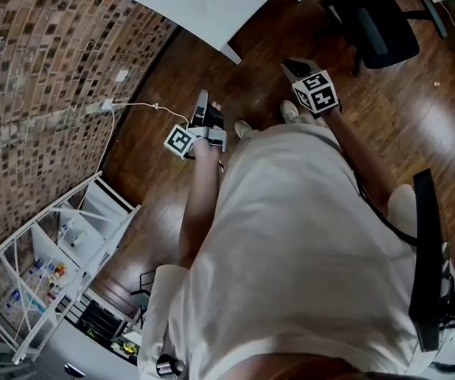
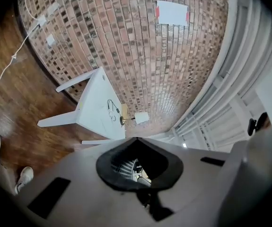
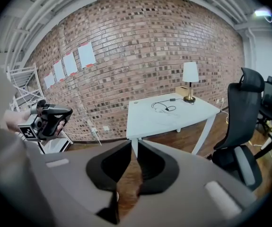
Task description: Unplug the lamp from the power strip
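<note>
Black wedge-shaped jaws of right gripper and left gripper are closed, empty; a white-shaded lamp stands on the smooth white table.

The white table is cut off by the top edge of the head view. The black cord beside the lamp is too thin to follow to any plug.

open wooden floor runs ahead of us to the white table; we note a clear lane there. the brick wall closes the left, with a white rack against it. a white cable trails off the wall over the floor. a black office chair crowds the table's right end. the lamp stands at the table's far edge, near the wall.
</note>
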The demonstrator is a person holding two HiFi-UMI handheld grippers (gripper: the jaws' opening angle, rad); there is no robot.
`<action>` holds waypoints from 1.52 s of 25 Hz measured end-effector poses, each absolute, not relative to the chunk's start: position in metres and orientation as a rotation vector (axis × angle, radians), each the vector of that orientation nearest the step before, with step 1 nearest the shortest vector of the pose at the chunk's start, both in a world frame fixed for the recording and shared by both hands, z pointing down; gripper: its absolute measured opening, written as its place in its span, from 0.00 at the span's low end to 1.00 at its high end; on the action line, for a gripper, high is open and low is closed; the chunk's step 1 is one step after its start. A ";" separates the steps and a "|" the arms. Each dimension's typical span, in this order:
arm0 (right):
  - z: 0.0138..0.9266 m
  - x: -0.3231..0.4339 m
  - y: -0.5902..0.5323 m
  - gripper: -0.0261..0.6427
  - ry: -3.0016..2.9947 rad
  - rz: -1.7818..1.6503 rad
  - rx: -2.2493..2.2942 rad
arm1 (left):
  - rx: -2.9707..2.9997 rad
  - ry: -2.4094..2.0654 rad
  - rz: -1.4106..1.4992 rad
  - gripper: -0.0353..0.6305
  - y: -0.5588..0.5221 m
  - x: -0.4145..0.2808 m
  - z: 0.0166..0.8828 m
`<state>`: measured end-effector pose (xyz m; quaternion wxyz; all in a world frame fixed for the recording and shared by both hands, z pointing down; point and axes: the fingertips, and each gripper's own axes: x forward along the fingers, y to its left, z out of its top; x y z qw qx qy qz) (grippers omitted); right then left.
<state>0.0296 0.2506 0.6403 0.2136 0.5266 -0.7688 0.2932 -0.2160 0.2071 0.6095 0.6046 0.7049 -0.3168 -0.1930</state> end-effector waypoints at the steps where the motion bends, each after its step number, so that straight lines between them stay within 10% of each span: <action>1: 0.641 0.032 0.254 0.09 -2.131 0.800 1.456 | 1.645 -0.736 -0.430 0.05 0.210 -0.213 0.611; 16: 0.671 0.047 0.299 0.09 -2.153 0.700 1.141 | 1.997 -0.993 0.359 0.06 0.290 -0.154 0.678; 38: 0.697 0.105 0.312 0.09 -2.167 0.927 1.176 | 1.954 -1.007 0.487 0.06 0.350 -0.114 0.708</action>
